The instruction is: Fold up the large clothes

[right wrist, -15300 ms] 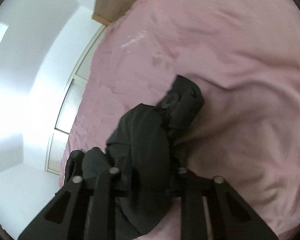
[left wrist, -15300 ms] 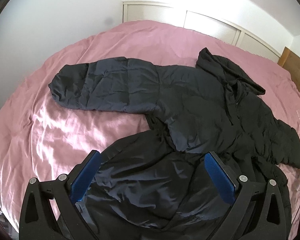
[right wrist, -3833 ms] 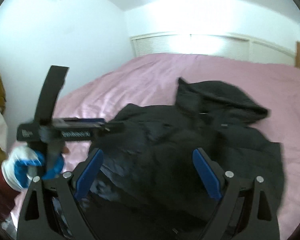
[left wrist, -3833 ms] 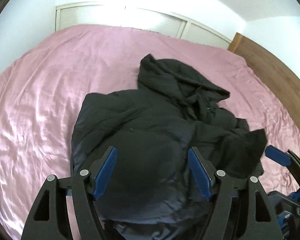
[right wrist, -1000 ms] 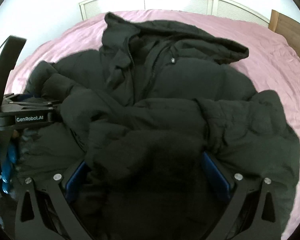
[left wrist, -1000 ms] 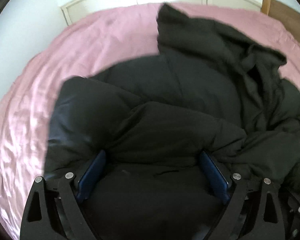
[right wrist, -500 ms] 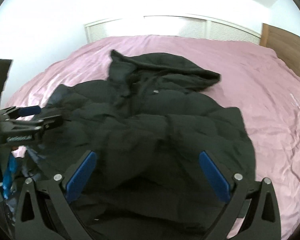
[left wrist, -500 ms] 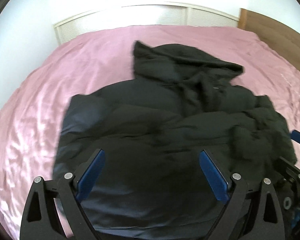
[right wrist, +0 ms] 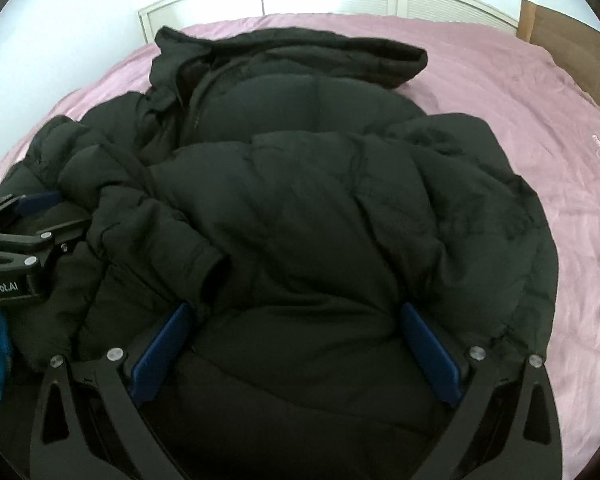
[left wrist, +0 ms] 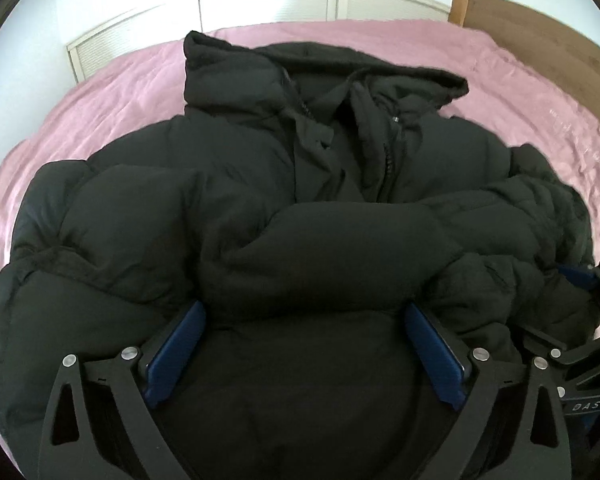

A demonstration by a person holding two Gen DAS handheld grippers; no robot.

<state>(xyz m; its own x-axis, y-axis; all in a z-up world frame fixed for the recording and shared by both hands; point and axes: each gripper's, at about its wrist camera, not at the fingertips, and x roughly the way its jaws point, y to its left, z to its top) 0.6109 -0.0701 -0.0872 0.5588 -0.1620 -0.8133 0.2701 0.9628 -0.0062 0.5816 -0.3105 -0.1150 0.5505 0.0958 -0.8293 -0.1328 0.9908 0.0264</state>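
A black hooded puffer jacket (left wrist: 260,184) lies bunched on the pink bed (left wrist: 112,92), hood toward the far wall, sleeves folded in over the body. My left gripper (left wrist: 304,320) is open, low over the jacket's near part, and puffy fabric bulges between its blue pads. My right gripper (right wrist: 296,320) is open in the same way over the jacket's (right wrist: 320,200) right half, with fabric between the pads. The right gripper also shows at the right edge of the left wrist view (left wrist: 580,320); the left gripper shows at the left edge of the right wrist view (right wrist: 24,232).
The pink sheet (right wrist: 560,120) spreads around the jacket on all sides. A white panelled wall (left wrist: 268,0) runs behind the bed. A wooden headboard (left wrist: 540,28) stands at the right. A blue-gloved hand (right wrist: 0,356) shows at the left edge.
Both grippers have dropped from above the jacket down onto it and closer. The jacket now fills the views and bulges between the open pads.
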